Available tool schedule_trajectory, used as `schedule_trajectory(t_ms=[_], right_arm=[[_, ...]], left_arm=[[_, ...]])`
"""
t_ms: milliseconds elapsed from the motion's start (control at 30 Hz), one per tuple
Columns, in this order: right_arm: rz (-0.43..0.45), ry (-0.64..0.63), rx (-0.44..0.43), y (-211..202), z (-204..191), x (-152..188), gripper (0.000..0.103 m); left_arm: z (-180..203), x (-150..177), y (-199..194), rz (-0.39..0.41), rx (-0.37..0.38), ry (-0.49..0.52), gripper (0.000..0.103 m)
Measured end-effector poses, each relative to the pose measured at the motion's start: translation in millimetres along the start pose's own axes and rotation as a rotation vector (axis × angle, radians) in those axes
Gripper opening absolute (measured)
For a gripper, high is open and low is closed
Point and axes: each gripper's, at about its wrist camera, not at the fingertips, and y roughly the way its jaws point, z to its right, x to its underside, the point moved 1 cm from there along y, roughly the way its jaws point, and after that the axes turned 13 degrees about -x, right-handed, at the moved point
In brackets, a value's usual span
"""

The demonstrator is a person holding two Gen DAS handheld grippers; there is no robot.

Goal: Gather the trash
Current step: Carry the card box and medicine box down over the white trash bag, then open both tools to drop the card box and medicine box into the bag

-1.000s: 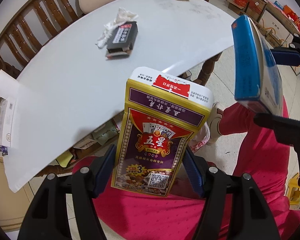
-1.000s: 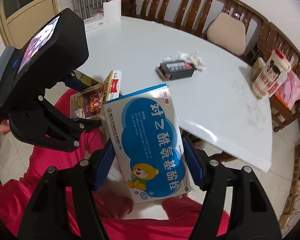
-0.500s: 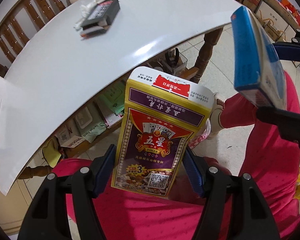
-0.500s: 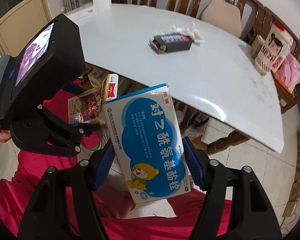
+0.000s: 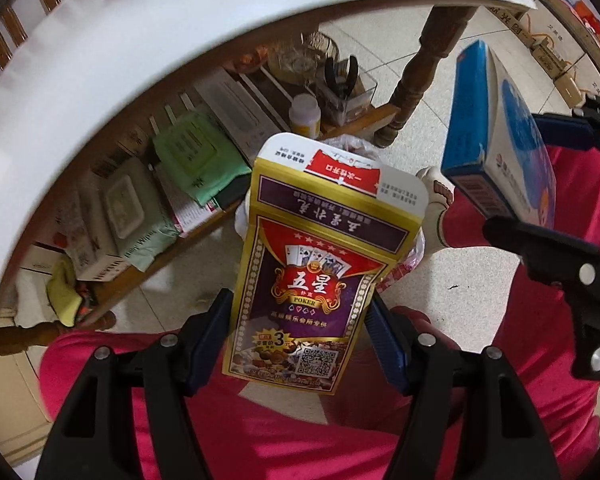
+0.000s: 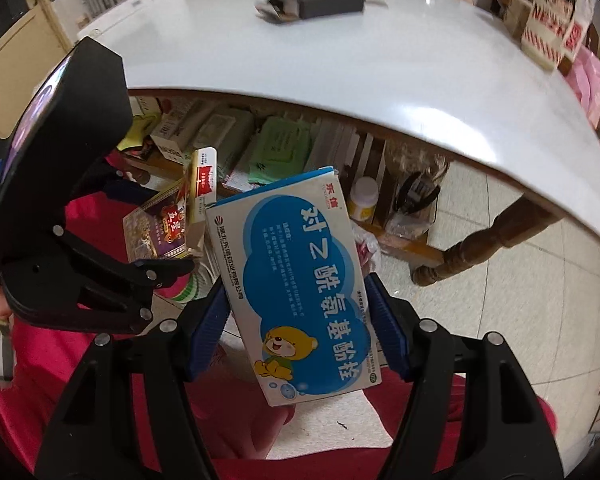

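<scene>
Blue fingers [image 5: 382, 344] of the left gripper [image 5: 300, 340] pinch the card box [image 5: 320, 264]; the right gripper [image 6: 296, 332] pinches the medicine box [image 6: 296, 280], both below the desk [image 6: 380, 80] edge, likely for binning.

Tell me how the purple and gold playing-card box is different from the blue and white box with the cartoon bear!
The purple and gold playing-card box shows cards and the word POKER; the blue and white medicine box shows a yellow bear on a blue cloud. The card box sits in the left gripper, the bear box in the right gripper. Both are flat cardboard boxes, clamped between blue pads, held below the white table.
</scene>
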Motion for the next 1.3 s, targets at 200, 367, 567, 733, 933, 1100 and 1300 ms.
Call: schedule_trajectory(t_ms=[200,367,567,733,933,1100,1300], right_arm=[[-0.019,0.062,0.004,34,20,9,0.066],[-0.033,0.112,0.009,56,38,15,0.066],[-0.062,0.172,0.022,88,60,24,0.066],[-0.086,0.205,0.035,113,76,25,0.066],[-0.11,0.231,0.028,144,92,24,0.066],[-0.126,0.258,0.017,157,99,24,0.066],[-0.114,0.316,-0.023,162,110,20,0.066]], left_arm=[[9,-6,36,-0.058,0.04,-0.023,0.064],[15,-11,65,-0.103,0.066,-0.053,0.064],[17,-19,96,-0.157,0.084,-0.094,0.064],[23,-20,115,-0.186,0.103,-0.107,0.064],[27,-23,140,-0.224,0.106,-0.123,0.064],[23,-27,159,-0.265,0.12,-0.146,0.064],[23,-25,171,-0.3,0.152,-0.164,0.064]])
